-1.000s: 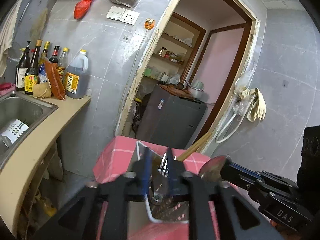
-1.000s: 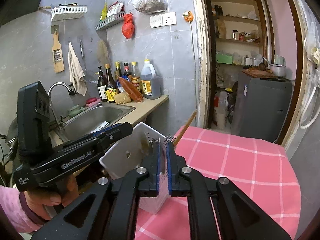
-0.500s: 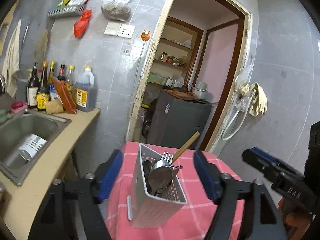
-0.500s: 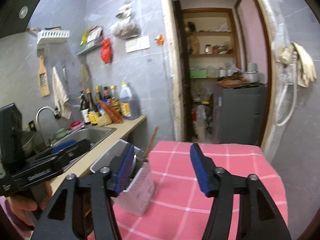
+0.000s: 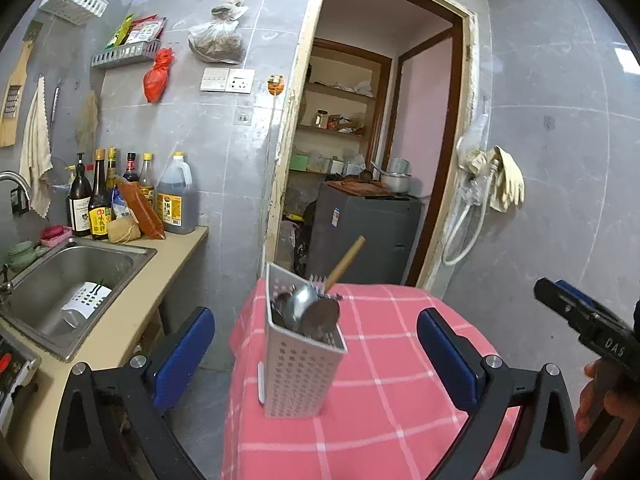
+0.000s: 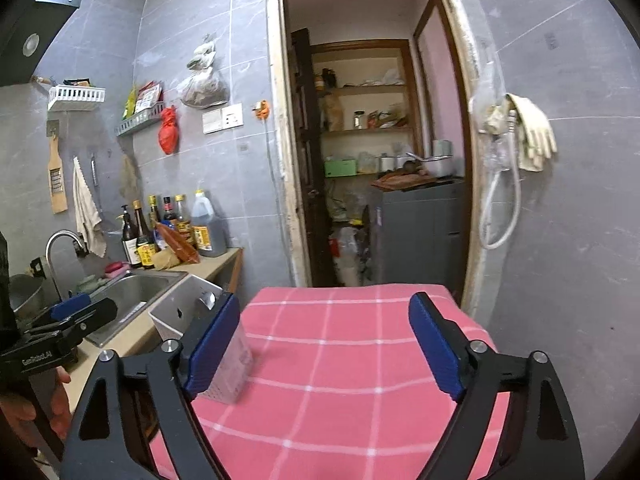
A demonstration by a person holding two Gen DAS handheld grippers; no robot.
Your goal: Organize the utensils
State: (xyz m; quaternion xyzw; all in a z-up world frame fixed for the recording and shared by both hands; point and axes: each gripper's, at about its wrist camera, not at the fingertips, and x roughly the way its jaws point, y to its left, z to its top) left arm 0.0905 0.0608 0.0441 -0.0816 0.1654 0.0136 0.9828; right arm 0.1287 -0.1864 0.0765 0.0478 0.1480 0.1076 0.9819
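Sink [image 5: 80, 276]: set into the counter at far left; a second white perforated holder [image 5: 86, 300] lies on its side in the basin.
Left gripper [image 5: 316, 354]: jaws opening, at full spread, nothing pressed between the blue pads; the caddy stands ahead in the gap, untouched.
Utensil caddy [image 5: 298, 368]: upright near the left edge of the worktop [image 5: 400, 400], on its pink checked cloth, holding metal spoons [image 5: 308, 308], a fork and a wooden handle [image 5: 346, 258] leaning up to the right.
Handling: thin perforated plastic, probably light and top-heavy with loose steel inside; likely to tip or slide on the cloth. Best taken across its flat side walls, low down, not by the rim.
Utensils: smooth, stiff and slippery; a handle offers a surer hold than a bowl.
Right gripper [image 6: 324, 344]: jaws opening wide, nothing between them; the caddy sits beside and partly behind its left pad.
Change: a second ago both pairs of jaws were nearly closed, right at the caddy's mouth, over the utensils; both have since pulled back and spread. The caddy stands where it stood, its contents now clear of both grippers.
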